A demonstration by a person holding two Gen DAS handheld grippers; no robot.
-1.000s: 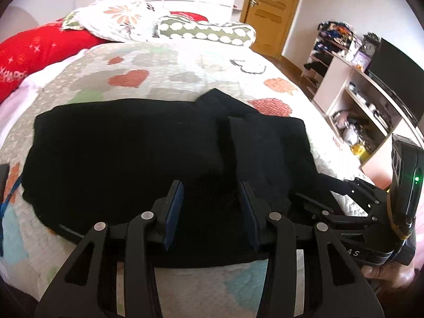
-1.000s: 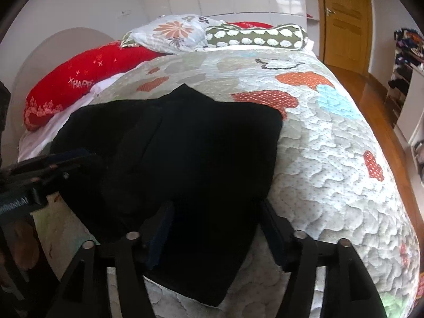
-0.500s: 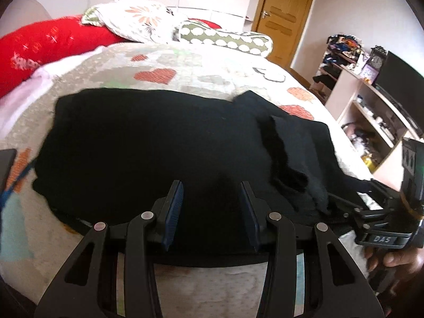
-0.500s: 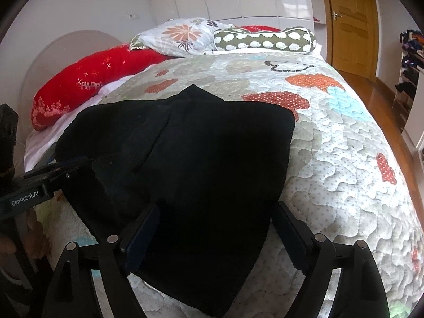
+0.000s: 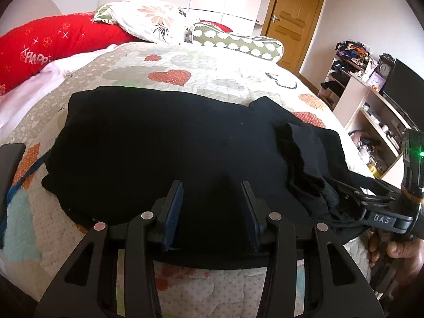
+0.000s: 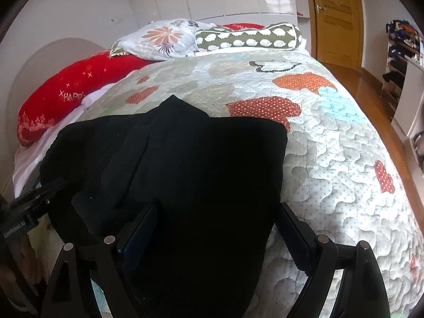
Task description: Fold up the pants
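Black fabric pants (image 5: pixel 169 148) lie spread across the near half of a quilted bed cover patched with orange hearts (image 5: pixel 212 66); in the left wrist view the garment runs from 9 o'clock to 3 o'clock, its near hem at the bed's front edge; a bunched fold of the same cloth rises at 3 o'clock. Left gripper (image 5: pixel 212 209): jaws partly apart, blue pads visible on both sides, standing over the near hem at 6 o'clock; whether the pads press the cloth cannot be told, since black fabric fills the gap. Right gripper (image 6: pixel 214 238): jaws spread wide, the pants lying between and beneath them at 6 o'clock, pads clear of the fabric on both sides; in the left wrist view this tool (image 5: pixel 381 212) appears at 4 o'clock, held by a hand (image 5: pixel 397 251), its tips at the bunched fold. Beyond the pants at 12 o'clock: a white floral pillow (image 5: pixel 151 18) and a green bolster with white spots (image 5: pixel 235 42); a long red cushion (image 5: pixel 50 45) at 10 o'clock; a wooden door (image 5: pixel 294 18) at 1 o'clock.
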